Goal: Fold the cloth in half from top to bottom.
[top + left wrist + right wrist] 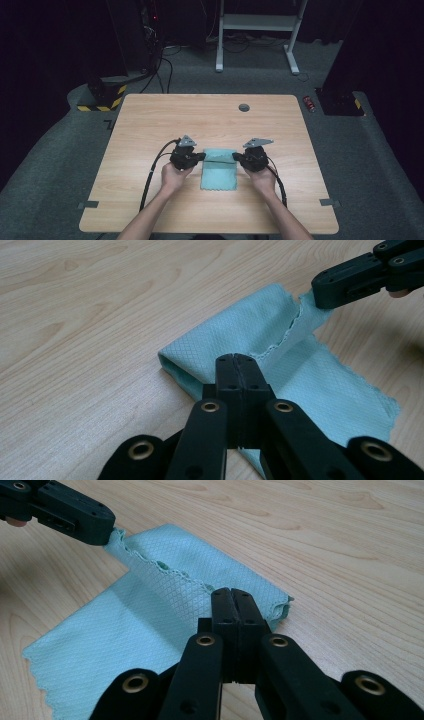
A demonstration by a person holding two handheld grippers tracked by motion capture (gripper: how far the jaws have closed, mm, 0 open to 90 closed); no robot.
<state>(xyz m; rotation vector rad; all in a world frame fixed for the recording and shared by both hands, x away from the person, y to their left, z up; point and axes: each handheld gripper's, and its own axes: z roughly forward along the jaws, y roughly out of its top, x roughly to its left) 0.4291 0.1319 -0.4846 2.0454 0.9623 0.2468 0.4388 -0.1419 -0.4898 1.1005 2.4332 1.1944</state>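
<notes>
Dark room, grey carpet; pale wood bench (150, 115) at centre. Item: one teal cloth (218, 170), folded, lying near the bench's 6 o'clock edge, long axis running 12 to 6. Upper layer's scalloped hem lies crosswise near the far fold. Left tool (201, 156) at the cloth's 9 o'clock, right tool (236, 157) at its 3 o'clock, equally near, each on one end of that hem. Both tools clenched, jaws meeting on the cloth's upper layer, seemingly ready to draw it.
</notes>
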